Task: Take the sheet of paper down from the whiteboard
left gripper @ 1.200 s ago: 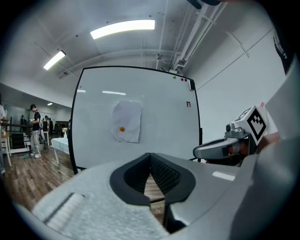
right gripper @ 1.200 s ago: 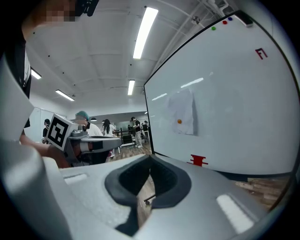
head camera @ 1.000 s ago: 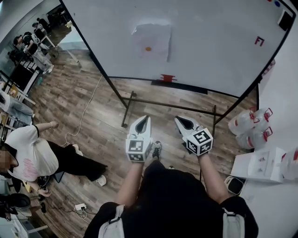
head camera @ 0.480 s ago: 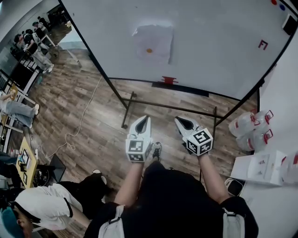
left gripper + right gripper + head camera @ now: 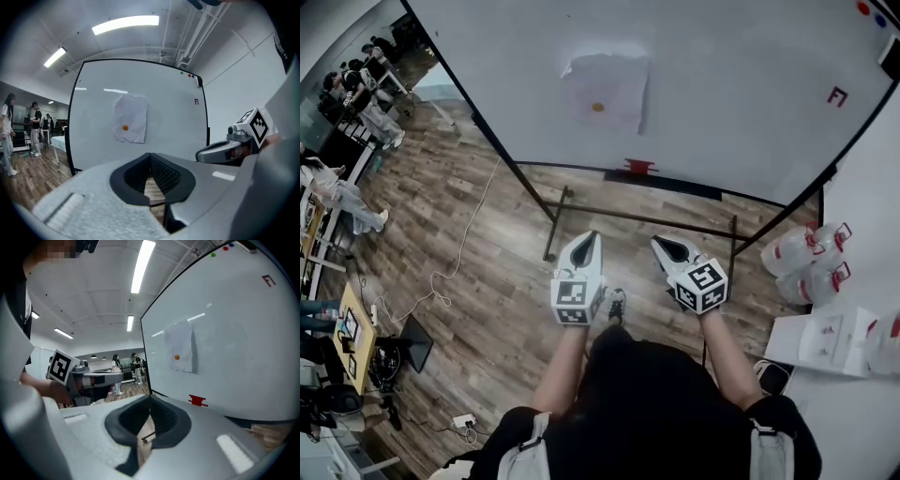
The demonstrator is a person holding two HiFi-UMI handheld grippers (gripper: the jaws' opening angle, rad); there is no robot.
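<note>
A crumpled white sheet of paper (image 5: pixel 606 91) hangs on the whiteboard (image 5: pixel 741 112), pinned by a small orange magnet (image 5: pixel 598 107). The left gripper view shows the paper (image 5: pixel 130 118) straight ahead. In the right gripper view the paper (image 5: pixel 179 352) lies ahead and to the right. My left gripper (image 5: pixel 591 239) and right gripper (image 5: pixel 660 242) are held side by side, well short of the board and below the sheet. Both are shut with nothing between the jaws.
The board stands on a black frame (image 5: pixel 637 216) over a wooden floor. A red eraser (image 5: pixel 639 167) sits on its lower edge. Plastic jugs (image 5: pixel 806 258) and a white box (image 5: pixel 823 339) stand at the right. People stand far left (image 5: pixel 342 192); a cable (image 5: pixel 469 234) trails on the floor.
Both grippers and the camera have drifted closer to the whiteboard. The seated person at the lower left bent over and has left that spot.
</note>
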